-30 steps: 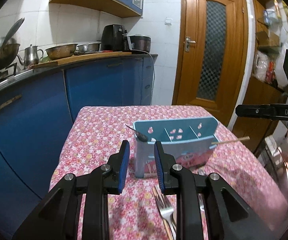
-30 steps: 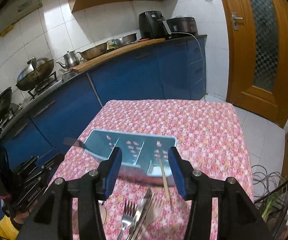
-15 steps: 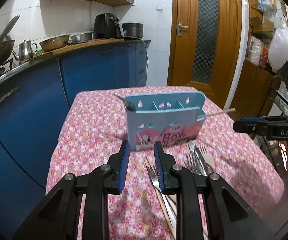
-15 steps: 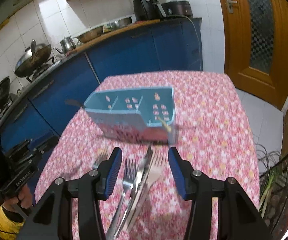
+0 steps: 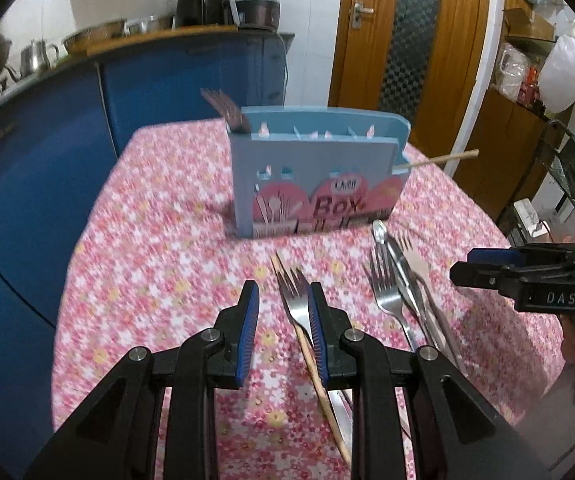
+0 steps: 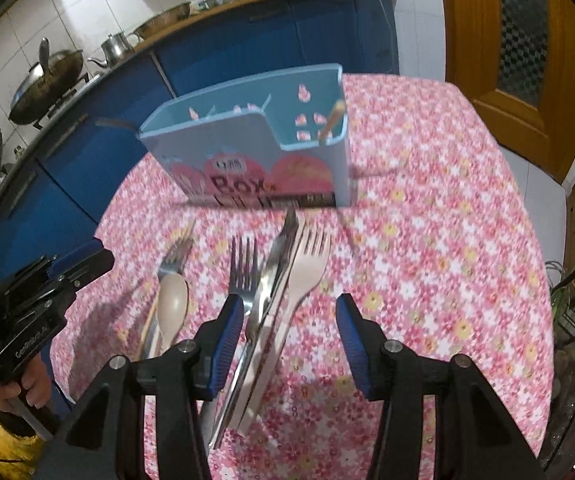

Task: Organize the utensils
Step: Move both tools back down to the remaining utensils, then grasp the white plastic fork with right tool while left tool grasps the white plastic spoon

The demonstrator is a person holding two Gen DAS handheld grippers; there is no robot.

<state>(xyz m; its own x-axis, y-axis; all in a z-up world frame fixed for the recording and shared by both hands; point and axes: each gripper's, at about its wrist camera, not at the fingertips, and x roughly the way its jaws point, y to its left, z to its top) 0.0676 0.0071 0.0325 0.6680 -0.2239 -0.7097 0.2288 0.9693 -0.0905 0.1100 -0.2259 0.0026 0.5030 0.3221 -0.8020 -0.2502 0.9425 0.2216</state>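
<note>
A floral-clothed table (image 5: 159,248) in a blue-cabinet kitchen is shown, blue compartmented box (image 5: 311,184) at 12 o'clock, steel forks (image 6: 243,268) nearer; left gripper (image 5: 283,304) and right gripper (image 6: 289,312) fingers released, grasping nothing.

Place: a home kitchen.
Cabinets: blue cabinet fronts (image 5: 175,76) under a counter, behind the bench (image 5: 159,240) with its pink flowered cloth.
Cookware: a wok (image 6: 43,80) on a stove at the counter's left end; beside it a steel kettle (image 6: 113,46) and metal bowls (image 5: 95,36).
Appliances: a black air fryer (image 5: 203,4) and a rice cooker (image 5: 257,12) at the counter's right end.
Walls: white tiles (image 6: 87,8) above the counter.
Door: a wooden door (image 5: 403,40) right of the counter.
</note>
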